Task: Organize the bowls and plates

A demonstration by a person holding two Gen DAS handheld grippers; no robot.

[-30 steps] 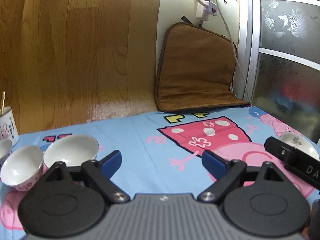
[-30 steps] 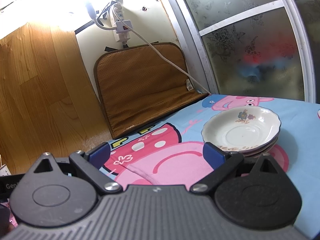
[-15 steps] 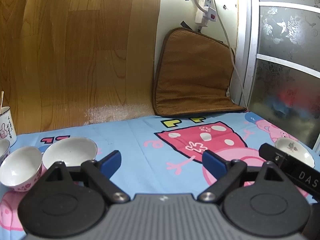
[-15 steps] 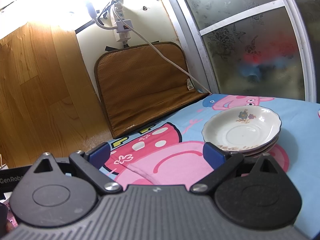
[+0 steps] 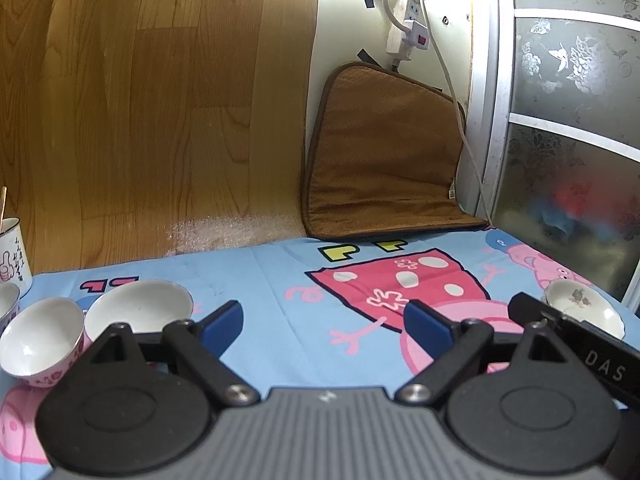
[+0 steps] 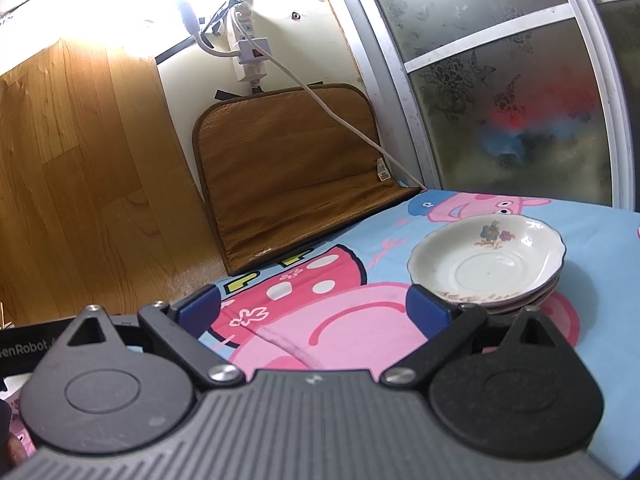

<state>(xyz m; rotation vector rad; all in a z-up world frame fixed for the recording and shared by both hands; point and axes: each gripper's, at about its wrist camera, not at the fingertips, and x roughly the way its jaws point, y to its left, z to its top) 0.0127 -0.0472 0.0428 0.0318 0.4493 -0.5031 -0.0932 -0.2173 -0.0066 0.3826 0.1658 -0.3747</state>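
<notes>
In the left wrist view my left gripper [image 5: 322,322] is open and empty above the blue cartoon tablecloth [image 5: 256,280]. Two white bowls [image 5: 140,306] [image 5: 40,338] stand at its left, with the rim of a third at the frame's left edge [image 5: 8,304]. The plate stack [image 5: 582,306] shows at the right, partly behind the other gripper's body. In the right wrist view my right gripper [image 6: 314,308] is open and empty. A stack of floral plates [image 6: 488,266] sits just beyond its right fingertip [image 6: 426,310].
A brown cushion [image 5: 380,172] leans in the back corner under a power strip [image 5: 408,20] with a white cable. A wood-patterned wall [image 5: 140,120] runs behind the table. Frosted glass doors [image 6: 520,100] are at the right. A white mug [image 5: 12,252] stands far left.
The left gripper has tilted up and drawn back slightly, so the wall and power strip show more. The right gripper has barely moved. Both stay open.
</notes>
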